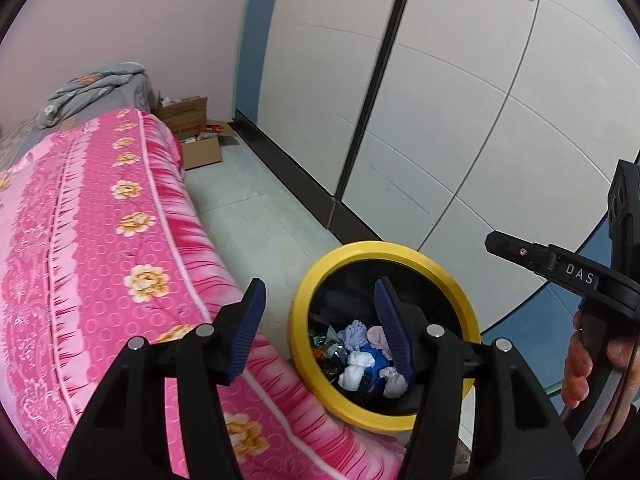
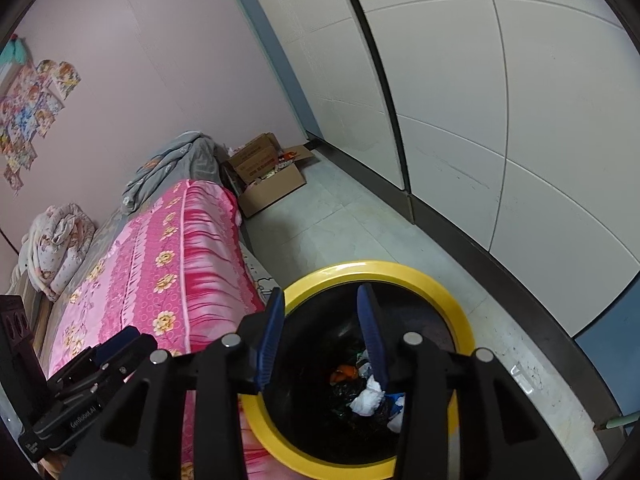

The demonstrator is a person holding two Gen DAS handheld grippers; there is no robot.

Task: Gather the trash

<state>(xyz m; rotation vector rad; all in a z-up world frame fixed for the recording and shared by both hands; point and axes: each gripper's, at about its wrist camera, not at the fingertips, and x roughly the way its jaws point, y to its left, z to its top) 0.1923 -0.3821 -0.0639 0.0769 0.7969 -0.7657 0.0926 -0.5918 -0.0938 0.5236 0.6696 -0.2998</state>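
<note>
Two empty grippers above a yellow-rimmed trash bin beside a bed.

At the left lies the bed with a pink flowered blanket [image 1: 100,264]; behind it stand cardboard boxes [image 1: 192,128] on the floor. The left gripper [image 1: 320,320] has its blue fingers apart and holds nothing. Just right of the bed is the trash bin [image 1: 452,280], on the floor, with crumpled trash [image 1: 360,360] inside. The right gripper [image 2: 322,336] is over the bin [image 2: 400,270], fingers also apart, nothing between. At the right are white cabinet doors [image 1: 460,100].

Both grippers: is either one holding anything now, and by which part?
Nothing is held. The left gripper and right gripper are open and empty above the yellow-rimmed trash bin.
</note>
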